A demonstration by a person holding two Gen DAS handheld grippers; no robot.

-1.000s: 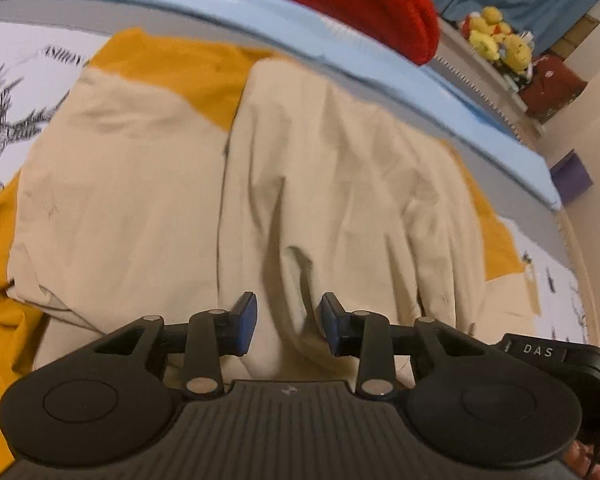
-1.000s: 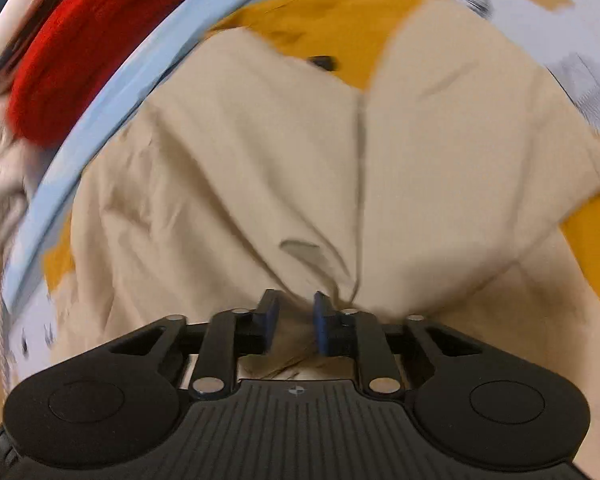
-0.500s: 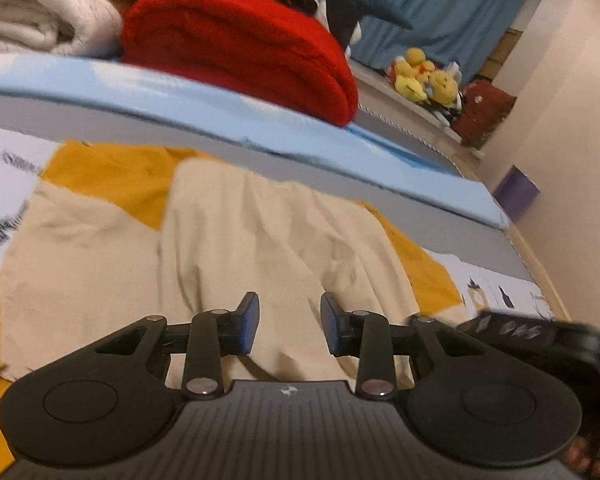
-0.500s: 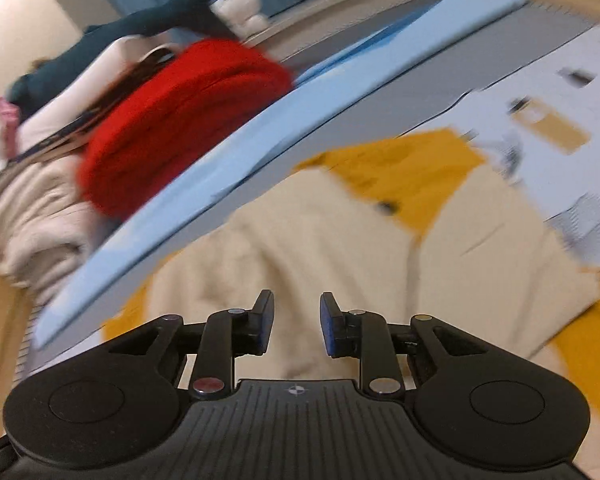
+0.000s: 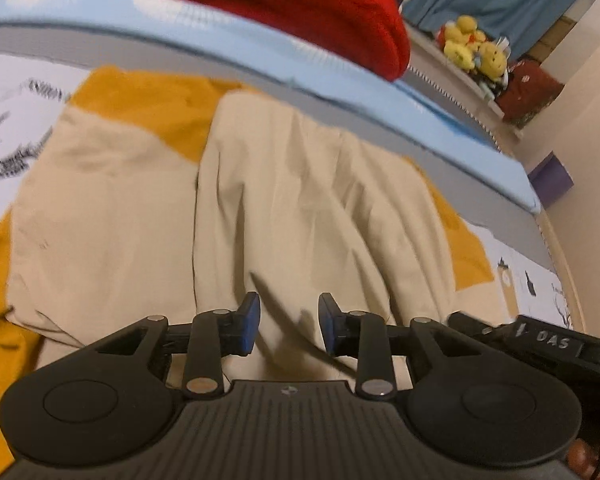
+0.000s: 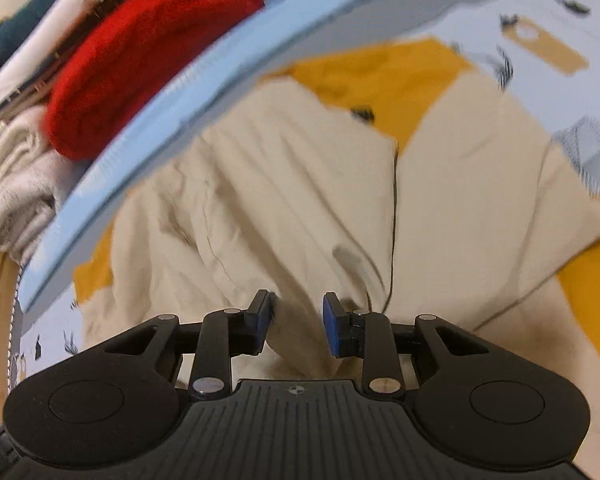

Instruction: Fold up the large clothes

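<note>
Beige garment [image 5: 300,208]: the biggest thing in view, it lay spread across the patterned bedcover [image 5: 4,92], folded so that two panels met along a dark seam down the middle, with creases fanning over the far panel.
Mustard cloth [image 6: 384,76]: lay under the beige garment, showing at its far edge, at both sides and in the notch where the panels parted.
Pale blue edge [image 5: 228,36]: a long padded band ran behind the garment, with a grey strip below it.
Red blanket [image 6: 140,52]: rolled, on top of the blue band beside a cream knit [image 6: 12,184].
Yellow plush toys [image 5: 474,46]: on a ledge by the blue curtain, blurred.
Left gripper [image 5: 289,328]: over the near hem, jaws apart and closing; the cloth seemed to lie below them, not pinched.
Right gripper [image 6: 298,326]: jaws apart and opening, a raised fold of the garment between them, possibly brushing the left pad.
</note>
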